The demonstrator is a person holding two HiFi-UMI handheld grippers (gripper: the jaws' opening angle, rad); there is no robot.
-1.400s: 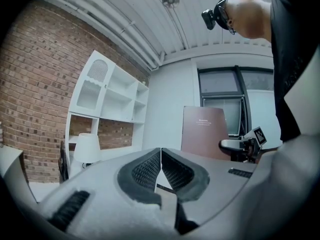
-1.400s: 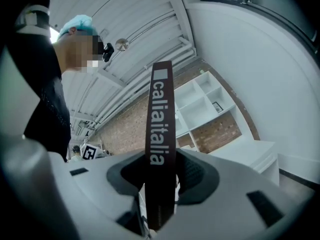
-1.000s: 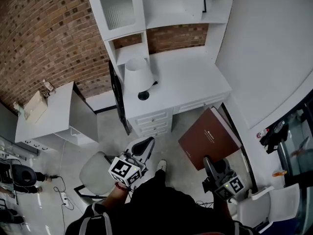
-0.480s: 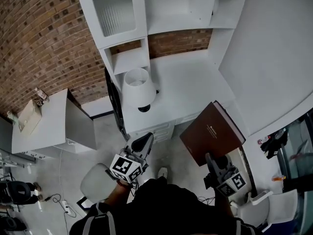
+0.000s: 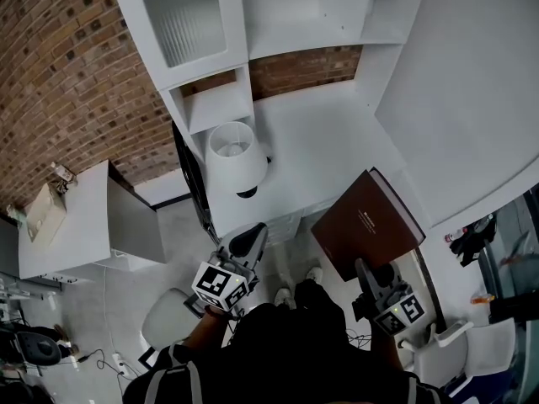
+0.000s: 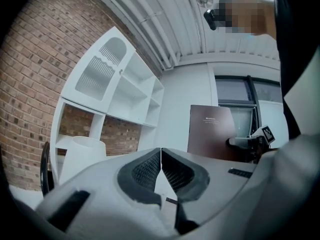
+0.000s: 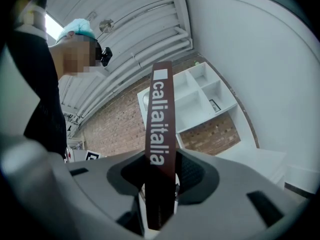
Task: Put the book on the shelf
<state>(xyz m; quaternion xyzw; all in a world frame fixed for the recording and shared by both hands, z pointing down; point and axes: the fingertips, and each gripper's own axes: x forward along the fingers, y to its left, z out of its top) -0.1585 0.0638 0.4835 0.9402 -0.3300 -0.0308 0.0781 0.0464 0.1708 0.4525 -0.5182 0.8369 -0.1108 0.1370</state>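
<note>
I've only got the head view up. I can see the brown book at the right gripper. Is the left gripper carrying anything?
Observer: No. The left gripper is empty, and its fingers are closed together with nothing between them.
Operator: How is the right one gripping the book?
Observer: The right gripper has its fingers pressed on the two sides of the book, with the spine facing its camera.
Operator: Any title on that spine?
Observer: White print running along it reads "caliitalia".

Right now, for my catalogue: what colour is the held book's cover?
Dark brown; the book shows best in head view.
</note>
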